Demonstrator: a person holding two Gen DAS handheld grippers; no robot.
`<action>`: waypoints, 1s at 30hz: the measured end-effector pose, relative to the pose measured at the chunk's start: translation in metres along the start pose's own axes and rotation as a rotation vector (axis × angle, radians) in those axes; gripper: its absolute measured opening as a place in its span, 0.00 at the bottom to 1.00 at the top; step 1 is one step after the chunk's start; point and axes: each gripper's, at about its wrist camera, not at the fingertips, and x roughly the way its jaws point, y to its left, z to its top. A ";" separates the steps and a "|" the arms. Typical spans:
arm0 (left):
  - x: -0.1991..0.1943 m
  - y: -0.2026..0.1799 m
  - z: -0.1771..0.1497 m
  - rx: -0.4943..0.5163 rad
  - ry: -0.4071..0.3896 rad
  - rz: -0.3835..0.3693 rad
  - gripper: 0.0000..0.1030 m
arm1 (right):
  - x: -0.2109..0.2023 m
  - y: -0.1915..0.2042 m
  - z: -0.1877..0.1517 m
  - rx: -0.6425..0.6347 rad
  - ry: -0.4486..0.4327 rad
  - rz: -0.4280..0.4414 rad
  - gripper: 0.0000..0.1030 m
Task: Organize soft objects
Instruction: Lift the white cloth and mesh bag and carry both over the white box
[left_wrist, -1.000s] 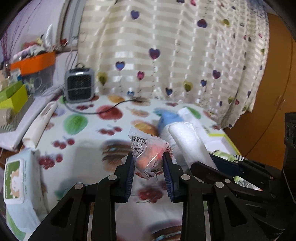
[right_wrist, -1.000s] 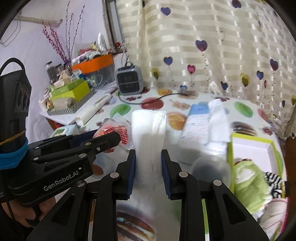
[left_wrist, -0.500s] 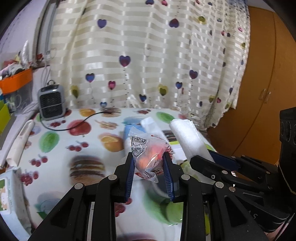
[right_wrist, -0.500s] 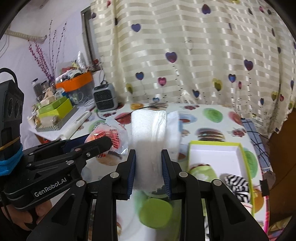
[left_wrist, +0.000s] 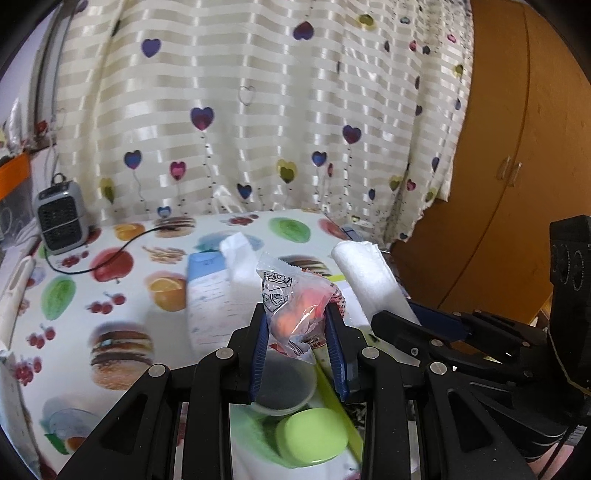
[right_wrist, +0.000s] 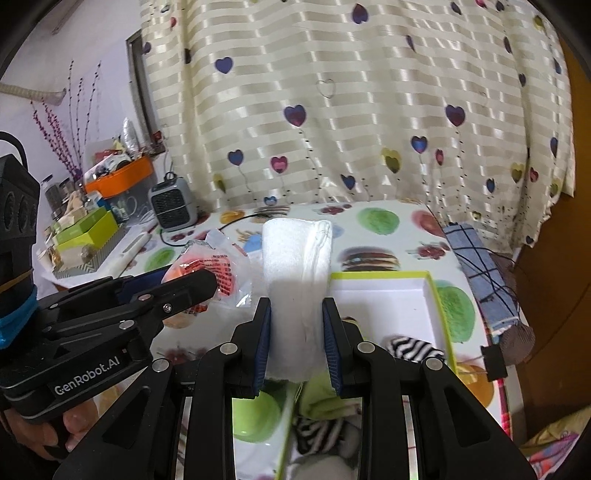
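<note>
Left wrist view: the left claw (left_wrist: 297, 321) grips a clear packet with an orange soft thing (left_wrist: 295, 306) above the bench (left_wrist: 122, 295); the right claw beside it grips a white rolled cloth (left_wrist: 369, 277)
Right wrist view: the right claw (right_wrist: 297, 325) is clamped on the white rolled cloth (right_wrist: 297, 266), upright between its blue pads (right_wrist: 265, 332), above a green-rimmed white box (right_wrist: 388, 295) holding a striped black-and-white cloth (right_wrist: 412, 349); the left claw (right_wrist: 192, 284) at left holds the packet (right_wrist: 210, 266), a small grey heater (right_wrist: 171, 203) behind
</note>
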 end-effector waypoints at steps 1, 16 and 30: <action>0.002 -0.003 0.001 0.004 0.003 -0.004 0.27 | 0.000 -0.004 0.000 0.005 0.001 -0.004 0.27; 0.036 -0.025 0.006 0.027 0.043 -0.069 0.27 | 0.003 -0.045 -0.003 0.061 0.012 -0.064 0.27; 0.086 -0.038 0.000 0.045 0.138 -0.103 0.27 | 0.031 -0.084 -0.015 0.121 0.104 -0.094 0.27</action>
